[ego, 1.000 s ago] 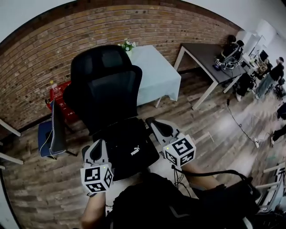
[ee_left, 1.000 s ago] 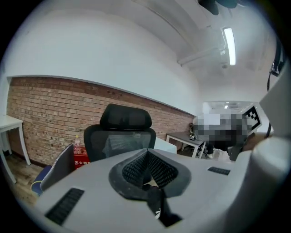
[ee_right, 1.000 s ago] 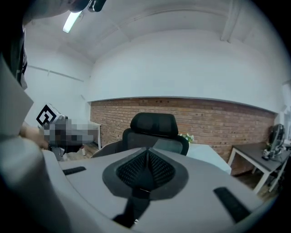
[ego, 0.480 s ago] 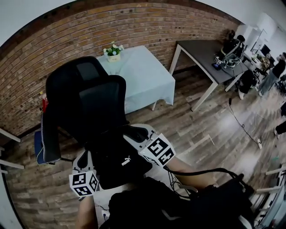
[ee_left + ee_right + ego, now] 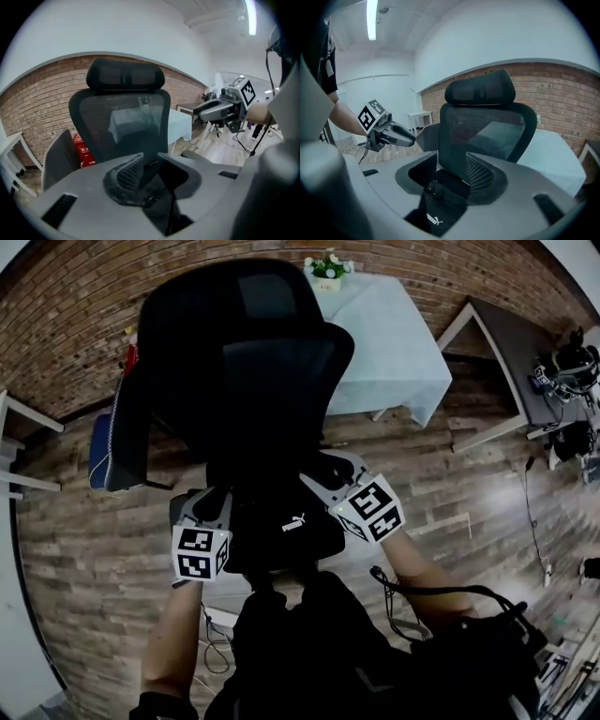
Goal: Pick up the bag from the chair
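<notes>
A black bag [image 5: 281,521] with a white logo lies on the seat of a black mesh office chair [image 5: 248,371]. My left gripper [image 5: 216,498] is at the bag's left edge. Its jaws have just been opening and stand a narrow gap apart [image 5: 150,161], with dark bag fabric showing in the gap. My right gripper [image 5: 317,479] is at the bag's right edge. Its jaws have also just been opening and stand wide [image 5: 452,166]. The bag [image 5: 440,201] lies low between them, and the pads do not press on it.
A table with a pale blue cloth [image 5: 384,334] and a flower pot [image 5: 328,266] stands behind the chair against the brick wall. A grey desk [image 5: 506,362] is at the right, a dark panel [image 5: 117,437] at the left. Cables lie on the wood floor [image 5: 216,652].
Both grippers have come down and forward, from the front of the seat to either side of the bag. The chair now sits closer and more centred in the head view.
</notes>
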`<state>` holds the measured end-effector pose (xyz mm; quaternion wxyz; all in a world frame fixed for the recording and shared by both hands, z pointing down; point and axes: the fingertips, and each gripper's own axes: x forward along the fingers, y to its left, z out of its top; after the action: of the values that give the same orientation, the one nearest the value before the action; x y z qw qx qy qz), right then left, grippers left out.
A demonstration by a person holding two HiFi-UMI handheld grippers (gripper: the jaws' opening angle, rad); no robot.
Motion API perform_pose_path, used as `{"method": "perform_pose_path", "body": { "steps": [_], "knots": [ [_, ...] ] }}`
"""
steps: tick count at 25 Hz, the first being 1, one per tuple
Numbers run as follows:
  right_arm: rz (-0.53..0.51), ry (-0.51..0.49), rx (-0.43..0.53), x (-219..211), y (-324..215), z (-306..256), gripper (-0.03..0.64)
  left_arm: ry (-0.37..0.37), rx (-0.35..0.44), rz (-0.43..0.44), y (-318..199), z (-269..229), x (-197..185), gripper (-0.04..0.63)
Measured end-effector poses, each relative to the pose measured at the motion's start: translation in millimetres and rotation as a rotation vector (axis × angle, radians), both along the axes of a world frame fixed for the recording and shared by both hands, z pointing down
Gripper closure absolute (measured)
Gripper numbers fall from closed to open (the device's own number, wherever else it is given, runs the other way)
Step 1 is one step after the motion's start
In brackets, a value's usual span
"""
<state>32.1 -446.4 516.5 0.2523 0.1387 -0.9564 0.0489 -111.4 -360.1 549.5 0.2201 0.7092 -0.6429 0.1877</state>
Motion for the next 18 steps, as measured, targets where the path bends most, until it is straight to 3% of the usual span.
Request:
{"method": "perform_pose_path", "body": {
  "steps": [2,3,12,18],
  "knots": [
    [-0.014,0.034,-0.020,0,4,17,0.411,0.003,-0.071,0.051,2,30,3,0.423],
    [-0.015,0.044,-0.020,-1,5,24,0.410,-0.001,-0.101,0.075,1,45,3,0.408],
    [0.012,0.080,-0.085,0,26,84,0.405,-0.042,-0.356,0.296,-1,196,-1,0.307],
    [0.043,0.114,-0.147,9,33,111,0.403,-0.068,-0.450,0.392,-13,272,-1,0.288]
  ]
}}
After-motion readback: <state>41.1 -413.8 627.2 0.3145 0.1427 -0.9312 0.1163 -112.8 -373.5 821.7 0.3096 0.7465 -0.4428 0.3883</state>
